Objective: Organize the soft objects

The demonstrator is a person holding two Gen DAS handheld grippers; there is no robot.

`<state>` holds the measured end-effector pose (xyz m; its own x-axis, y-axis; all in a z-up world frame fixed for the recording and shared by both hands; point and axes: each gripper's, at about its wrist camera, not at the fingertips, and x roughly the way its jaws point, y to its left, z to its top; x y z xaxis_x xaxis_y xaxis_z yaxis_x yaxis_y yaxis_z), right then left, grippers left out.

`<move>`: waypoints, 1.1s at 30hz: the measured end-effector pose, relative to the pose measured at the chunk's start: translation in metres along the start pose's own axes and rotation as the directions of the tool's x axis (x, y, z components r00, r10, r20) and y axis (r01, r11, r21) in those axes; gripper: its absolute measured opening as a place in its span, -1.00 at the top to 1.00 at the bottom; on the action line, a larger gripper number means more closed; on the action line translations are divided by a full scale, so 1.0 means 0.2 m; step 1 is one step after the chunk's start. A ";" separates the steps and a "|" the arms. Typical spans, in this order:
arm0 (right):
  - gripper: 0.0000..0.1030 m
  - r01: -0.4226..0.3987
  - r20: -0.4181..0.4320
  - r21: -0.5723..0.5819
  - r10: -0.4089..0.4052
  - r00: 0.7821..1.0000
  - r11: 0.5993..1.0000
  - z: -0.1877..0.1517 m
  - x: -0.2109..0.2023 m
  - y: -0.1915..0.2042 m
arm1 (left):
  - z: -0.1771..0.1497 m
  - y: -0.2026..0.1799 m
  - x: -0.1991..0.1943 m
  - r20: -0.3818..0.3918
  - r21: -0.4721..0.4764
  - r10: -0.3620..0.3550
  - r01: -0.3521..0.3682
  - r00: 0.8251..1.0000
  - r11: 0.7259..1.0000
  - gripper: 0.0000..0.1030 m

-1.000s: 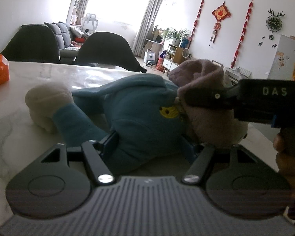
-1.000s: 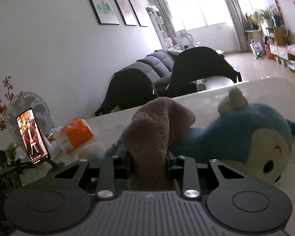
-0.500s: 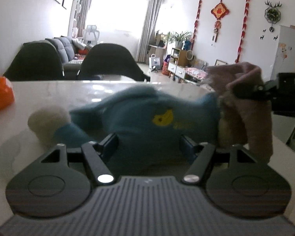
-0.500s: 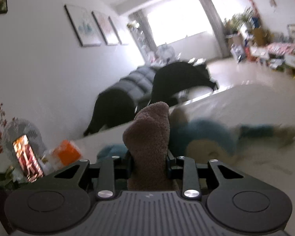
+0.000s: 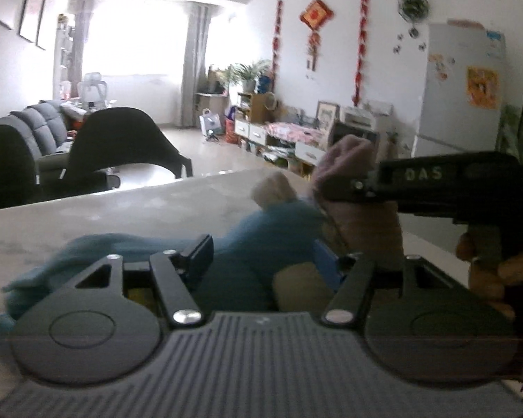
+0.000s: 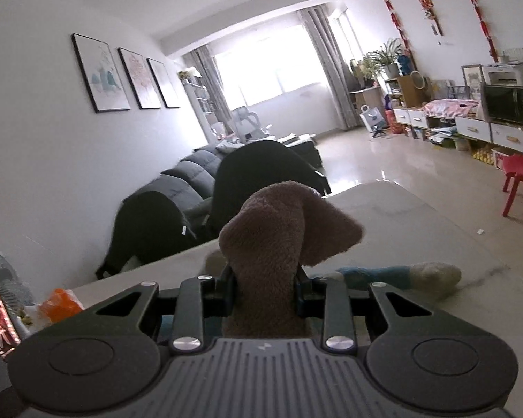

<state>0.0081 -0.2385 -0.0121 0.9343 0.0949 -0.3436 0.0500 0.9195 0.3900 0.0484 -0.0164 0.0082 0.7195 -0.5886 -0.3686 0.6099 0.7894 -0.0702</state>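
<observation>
Step in hand: two-claw handling of a blue plush toy (image 5: 261, 244) on the desk (image 5: 139, 209); judged mid-reposition.
Right claw (image 6: 265, 289): clenched on the toy's brown plush ear (image 6: 279, 237), which stands up between its fingers.
Left claw (image 5: 272, 257): fingers spread wide, straddling the blue body; contact with the pads cannot be confirmed, the view being blurred.
Toy position: body directly ahead of the left claw, low between its fingers; one blue limb with pale end (image 6: 432, 275) lies on the desk to the right of the right claw.
Next move: probably close the left claw on the body, then carry the toy to its place with both claws.
</observation>
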 end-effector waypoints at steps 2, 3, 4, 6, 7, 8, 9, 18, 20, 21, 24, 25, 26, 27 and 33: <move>0.35 -0.010 -0.007 0.037 0.010 1.000 0.999 -0.01 0.03 -0.06 | -0.02 -0.01 0.03 -0.009 0.011 -0.001 0.001 1.000 1.000 -0.22; 0.35 -0.016 -0.012 0.057 0.016 1.000 0.998 -0.01 0.04 -0.09 | -0.02 -0.01 0.03 -0.006 0.015 -0.001 0.001 1.000 1.000 -0.23; 0.35 -0.017 -0.016 0.072 0.018 1.000 0.997 -0.01 0.05 -0.12 | -0.03 -0.01 0.03 -0.004 0.019 -0.002 0.002 1.000 1.000 -0.24; 0.34 -0.022 -0.022 0.103 0.024 0.999 0.994 -0.02 0.06 -0.17 | -0.04 -0.02 0.02 0.000 0.025 -0.004 0.004 1.000 1.000 -0.27; 0.34 -0.031 -0.024 0.122 0.034 0.999 0.992 -0.02 0.06 -0.20 | -0.04 -0.02 0.02 0.002 0.028 -0.004 0.004 1.000 1.000 -0.27; 0.34 -0.037 -0.026 0.138 0.041 0.999 0.990 -0.02 0.07 -0.22 | -0.04 -0.02 0.01 0.005 0.029 -0.003 0.003 1.000 1.000 -0.28; 0.34 -0.040 -0.027 0.148 0.044 0.999 0.988 -0.02 0.07 -0.23 | -0.04 -0.02 0.01 0.008 0.030 -0.003 0.002 1.000 1.000 -0.29; 0.34 0.032 -0.054 0.194 -0.021 0.998 0.981 -0.03 0.09 -0.35 | -0.06 -0.03 0.02 0.026 0.024 0.006 -0.006 1.000 1.000 -0.31; 0.35 0.038 -0.054 0.203 -0.028 0.998 0.978 -0.02 0.09 -0.35 | -0.06 -0.03 0.02 0.027 0.023 0.005 -0.006 1.000 1.000 -0.31; 0.35 0.033 -0.047 0.204 -0.024 0.999 0.978 -0.01 0.08 -0.34 | -0.06 -0.03 0.02 0.027 0.023 0.005 -0.005 1.000 1.000 -0.31; 0.35 -0.013 -0.009 0.179 0.015 1.000 0.984 0.04 0.05 -0.27 | -0.06 -0.03 0.02 0.027 0.021 0.004 -0.004 1.000 1.000 -0.31; 0.35 -0.033 0.004 0.165 0.033 0.999 0.986 0.05 0.04 -0.24 | -0.05 -0.03 0.02 0.026 0.020 0.003 -0.004 1.000 1.000 -0.31; 0.35 -0.054 0.015 0.149 0.052 0.999 0.987 0.06 0.03 -0.21 | -0.04 -0.03 0.02 0.025 0.020 0.003 -0.004 1.000 1.000 -0.31; 0.35 -0.075 0.023 0.131 0.072 0.997 0.989 0.07 0.02 -0.17 | -0.04 -0.03 0.02 0.025 0.020 0.003 -0.004 1.000 1.000 -0.31; 0.35 -0.094 -0.011 0.077 0.095 0.995 0.993 0.06 0.11 -0.08 | -0.05 -0.03 0.02 0.022 0.026 0.000 -0.001 1.000 1.000 -0.31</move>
<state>0.0313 -0.2546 -0.0158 0.9310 0.1856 -0.3143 -0.0105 0.8743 0.4852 0.0438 -0.0216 -0.0022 0.7267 -0.5924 -0.3477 0.6180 0.7849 -0.0457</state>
